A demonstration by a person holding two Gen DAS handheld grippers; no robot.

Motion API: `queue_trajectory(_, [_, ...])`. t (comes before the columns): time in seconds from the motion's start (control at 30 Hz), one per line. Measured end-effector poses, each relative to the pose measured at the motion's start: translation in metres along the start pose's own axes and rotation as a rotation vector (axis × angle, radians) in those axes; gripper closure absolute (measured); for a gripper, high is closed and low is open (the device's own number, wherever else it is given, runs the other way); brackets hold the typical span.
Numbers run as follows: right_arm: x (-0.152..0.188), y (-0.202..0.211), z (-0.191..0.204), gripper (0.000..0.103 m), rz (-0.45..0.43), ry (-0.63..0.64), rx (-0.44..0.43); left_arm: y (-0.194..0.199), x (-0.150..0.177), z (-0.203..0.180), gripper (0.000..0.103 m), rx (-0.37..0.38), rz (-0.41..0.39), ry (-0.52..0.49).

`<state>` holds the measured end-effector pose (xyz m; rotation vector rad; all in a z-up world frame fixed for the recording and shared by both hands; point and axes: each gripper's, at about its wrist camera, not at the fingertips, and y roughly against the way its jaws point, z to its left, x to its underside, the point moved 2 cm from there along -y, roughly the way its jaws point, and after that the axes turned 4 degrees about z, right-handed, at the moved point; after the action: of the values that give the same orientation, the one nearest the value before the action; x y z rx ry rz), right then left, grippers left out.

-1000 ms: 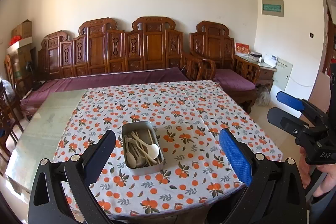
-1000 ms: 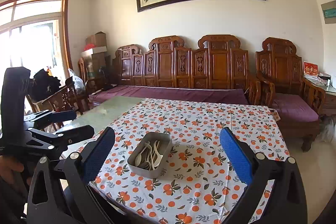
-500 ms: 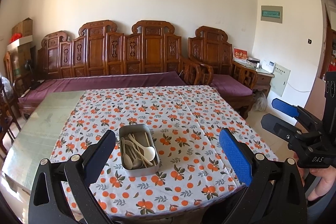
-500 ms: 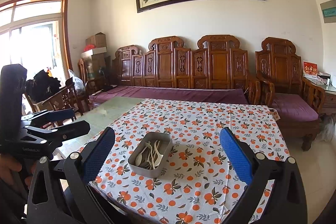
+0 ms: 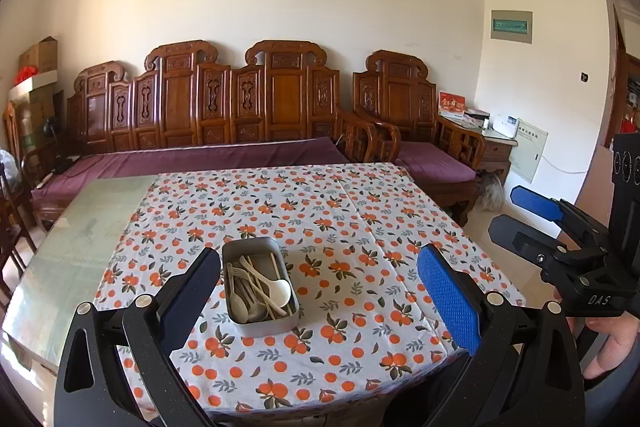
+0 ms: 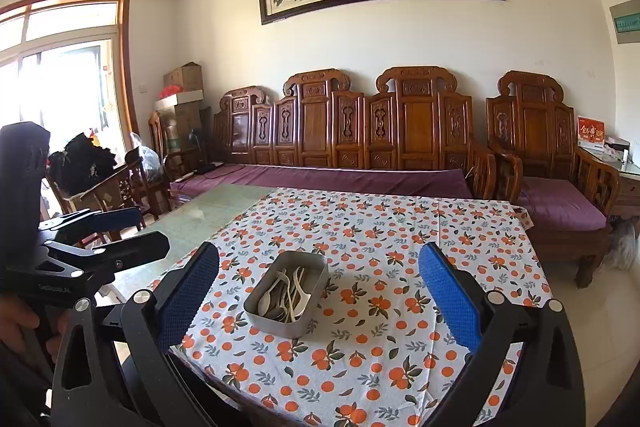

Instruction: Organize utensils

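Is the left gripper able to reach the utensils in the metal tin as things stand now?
Probably yes. The left gripper is open and empty, the metal tin has no lid, and the utensils lie exposed. Nothing stands between them on the tablecloth.

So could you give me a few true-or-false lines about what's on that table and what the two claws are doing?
1. The grey rectangular metal tin holds pale spoons and forks. True.
2. The left claw grips a spoon. False: it is open and holds nothing.
3. The tin stands on the orange-patterned tablecloth. True.
4. The right claw is shut. False: its fingers stand wide apart.
5. The cloth covers the whole table. False: a bare glass strip shows on its left.
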<state>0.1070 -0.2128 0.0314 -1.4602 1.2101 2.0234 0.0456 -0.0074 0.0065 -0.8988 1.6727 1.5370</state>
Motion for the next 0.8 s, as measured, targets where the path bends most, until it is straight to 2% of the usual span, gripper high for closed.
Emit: queue_trajectory(0.8, [0.0006,0.0008,0.0018,0.002,0.002,-0.001,-0.003,0.002,0.0,-0.001,0.008,0.001,-0.005,-0.002])
